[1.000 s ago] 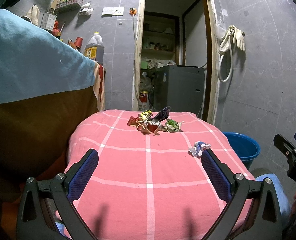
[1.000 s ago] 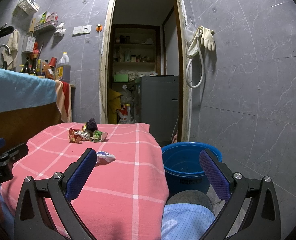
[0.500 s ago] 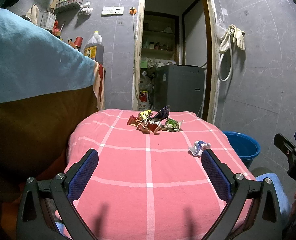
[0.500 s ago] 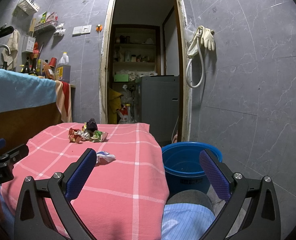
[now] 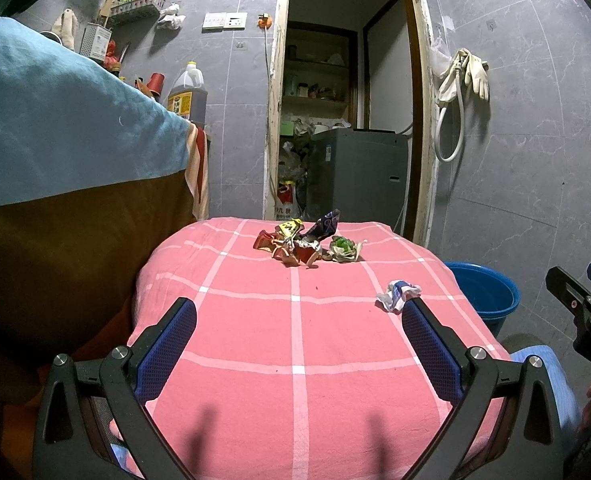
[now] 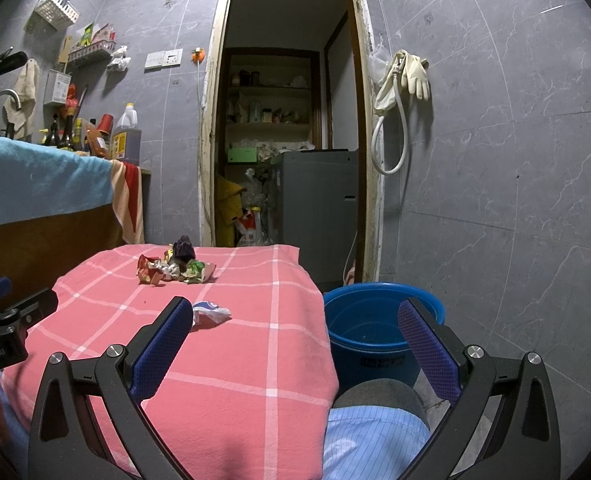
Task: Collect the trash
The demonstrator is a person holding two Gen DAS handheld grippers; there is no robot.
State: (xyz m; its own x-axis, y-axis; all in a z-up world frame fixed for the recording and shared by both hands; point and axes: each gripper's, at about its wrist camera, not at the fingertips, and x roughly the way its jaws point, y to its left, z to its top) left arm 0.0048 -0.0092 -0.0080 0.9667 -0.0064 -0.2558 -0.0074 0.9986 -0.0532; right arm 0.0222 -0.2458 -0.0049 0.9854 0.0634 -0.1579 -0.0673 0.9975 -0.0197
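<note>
From the left wrist camera, the left gripper (image 5: 298, 312) hangs over the near half of the pink checked tablecloth (image 5: 295, 360), its blue-padded fingers (image 5: 167, 344) spread wide with nothing between them. A heap of crumpled wrappers (image 5: 307, 242) lies at the far end of the cloth, toward the doorway. A single white-and-blue wrapper (image 5: 397, 293) lies apart from the heap, nearer the cloth's right edge and just beyond the right-hand finger's tip. Off the cloth's right edge stands a blue bucket (image 5: 485, 292) on the floor. Part of the right gripper (image 5: 583, 312) shows past that edge.

From the right wrist camera, the right gripper (image 6: 295, 316) hangs over the cloth's (image 6: 223, 360) right side, its fingers (image 6: 427, 344) wide apart and holding nothing. The white-and-blue wrapper (image 6: 210, 313) lies on the cloth just beside the left-hand finger's tip. The heap (image 6: 175, 266) sits farther along the cloth. The bucket (image 6: 379, 332) stands on the floor just beside the cloth's right edge, seen between the fingers.
</note>
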